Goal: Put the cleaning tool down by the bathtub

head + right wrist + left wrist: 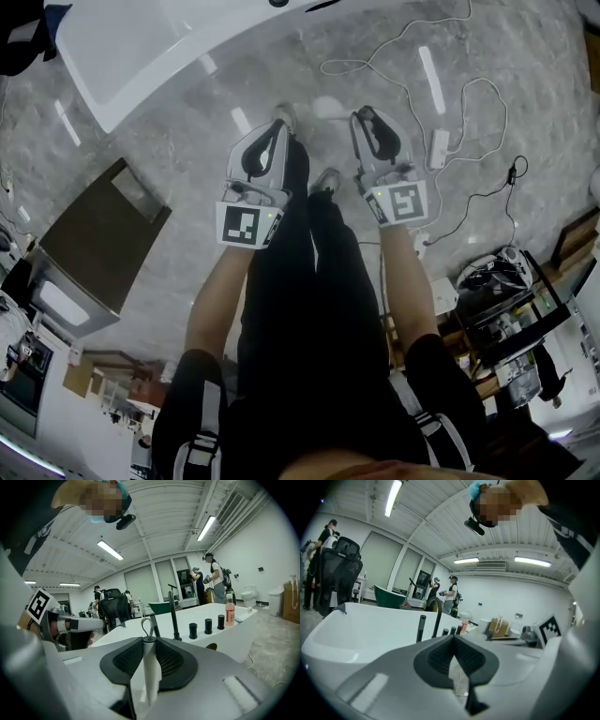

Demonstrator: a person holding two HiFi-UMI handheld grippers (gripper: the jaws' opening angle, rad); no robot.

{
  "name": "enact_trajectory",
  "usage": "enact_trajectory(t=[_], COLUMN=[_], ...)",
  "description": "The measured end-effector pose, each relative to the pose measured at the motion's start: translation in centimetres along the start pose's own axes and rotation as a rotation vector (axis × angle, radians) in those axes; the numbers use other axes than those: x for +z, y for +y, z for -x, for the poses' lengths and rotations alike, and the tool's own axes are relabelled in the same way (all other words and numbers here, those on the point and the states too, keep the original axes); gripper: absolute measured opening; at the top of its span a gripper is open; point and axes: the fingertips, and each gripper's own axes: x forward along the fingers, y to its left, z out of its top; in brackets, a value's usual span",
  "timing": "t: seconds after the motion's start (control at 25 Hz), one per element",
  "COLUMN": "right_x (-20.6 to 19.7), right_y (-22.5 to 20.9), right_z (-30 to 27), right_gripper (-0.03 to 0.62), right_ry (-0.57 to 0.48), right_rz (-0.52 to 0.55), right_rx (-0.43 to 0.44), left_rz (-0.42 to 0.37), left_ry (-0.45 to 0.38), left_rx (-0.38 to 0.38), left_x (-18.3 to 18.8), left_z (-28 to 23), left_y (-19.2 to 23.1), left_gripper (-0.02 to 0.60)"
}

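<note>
Near the white bathtub (141, 47), R gripper (150, 644) is clamped on the cleaning tool (151, 677) by its thin looped handle, L gripper (453, 639) pinched together w/ nothing inside; risk: handle pivots in pads & drops early onto floor cable (469, 84).

**Inventory, by count**
- Grippers: two, namely the left gripper (281, 120) and the right gripper (366, 114).
- Cleaning tool (150, 667), white handle with a wire loop: one.
- Bathtubs: two, namely the white bathtub (225, 637) and the green bathtub (161, 606).
- Tall black spout (174, 613) on the white bathtub's rim: one.
- Short black knobs (207, 626) on the same rim: three.
- Bottle (229, 610) at the rim's far end: one.
- Toilet (248, 594): one.
- Office chair (115, 609): one.
- Cables on the floor: two, namely the white cable (439, 148) and the black cable (514, 171).
- People (213, 578) standing at the far doorway: two.
</note>
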Motion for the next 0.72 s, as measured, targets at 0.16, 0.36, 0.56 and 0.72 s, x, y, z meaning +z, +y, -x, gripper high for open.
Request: enact_trajectory(t=[0.16, 0.36, 0.56, 0.72], right_x=[-2.1, -4.3, -6.3, -8.3], right_y=[-0.6, -1.2, -2.0, -2.1], right_z=[-1.6, -3.7, -5.7, -7.3], right_gripper=[0.087, 0.087, 0.087, 0.087], right_ry=[0.009, 0.028, 0.043, 0.060], right_rz=[0.001, 0.000, 0.000, -0.001], right_rx=[0.006, 0.012, 0.014, 0.028], left_rz=[0.015, 0.039, 0.049, 0.072], left_ry=[0.005, 0.025, 0.061, 0.074], left_rx=[0.012, 0.024, -0.004, -0.011], left_x=[-1.6, -3.9, -5.9, -7.2], left_z=[-1.1, -2.0, -3.2, -3.9], left_y=[1.2, 2.6, 2.9, 3.5], left_gripper=[0.008, 0.008, 0.008, 0.008])
